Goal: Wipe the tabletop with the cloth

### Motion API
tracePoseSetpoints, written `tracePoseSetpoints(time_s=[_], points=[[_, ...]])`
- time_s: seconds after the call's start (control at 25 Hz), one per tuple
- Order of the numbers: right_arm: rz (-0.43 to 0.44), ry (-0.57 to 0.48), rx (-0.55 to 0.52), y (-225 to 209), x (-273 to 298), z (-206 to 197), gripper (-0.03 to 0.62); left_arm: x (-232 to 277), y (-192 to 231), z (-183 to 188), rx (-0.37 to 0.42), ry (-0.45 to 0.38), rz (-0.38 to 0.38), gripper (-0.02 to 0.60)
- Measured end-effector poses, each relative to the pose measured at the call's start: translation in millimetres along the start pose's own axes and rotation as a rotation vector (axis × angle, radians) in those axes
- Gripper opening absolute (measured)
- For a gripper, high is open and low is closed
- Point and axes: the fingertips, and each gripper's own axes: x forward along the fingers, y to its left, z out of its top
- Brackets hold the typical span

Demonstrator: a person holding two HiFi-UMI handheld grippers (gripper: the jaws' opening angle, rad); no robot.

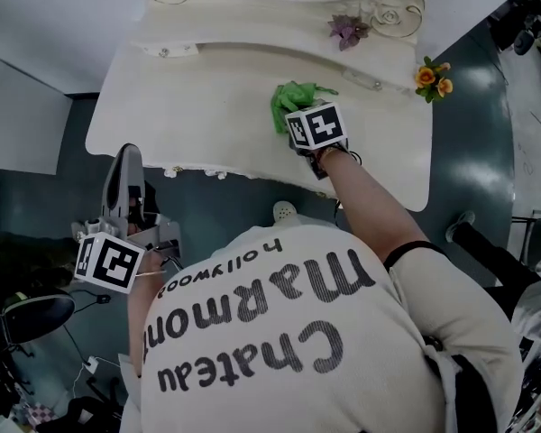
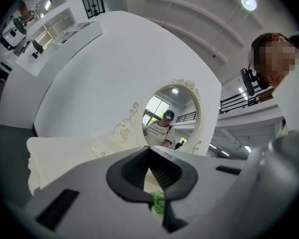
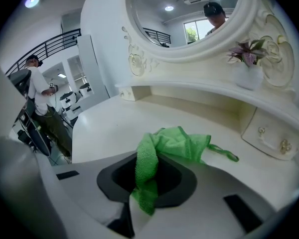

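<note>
Green cloth [image 3: 182, 143], upper centre, is resting on the counter [image 1: 198, 106], pinched by the fingers of the right gripper [image 3: 148, 159]. The fingers of the left gripper [image 2: 149, 151] are pressing together, empty. The T-shirt [image 1: 279, 332] is reading "Chateau Marmont hollywood".

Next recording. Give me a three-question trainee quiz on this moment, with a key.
1. Multiple choice: what does the right gripper hold? A) a brush B) the cloth C) nothing
2. True or false: the left gripper rests on the tabletop.
3. Fill in: the cloth's colour is ___.

Key: 1 B, the jaws are shut on it. 2 False, it is held off the table, over the floor. 3 Green.
</note>
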Motion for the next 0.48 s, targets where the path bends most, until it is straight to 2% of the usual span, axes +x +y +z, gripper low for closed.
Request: tracePoseSetpoints(time_s=[0.48], points=[[-0.031,0.009,0.04,-19.1,-19.7,-16.0,0.077,15.8,-17.8,-8.0,-0.008,0.024,-0.058,0.008]])
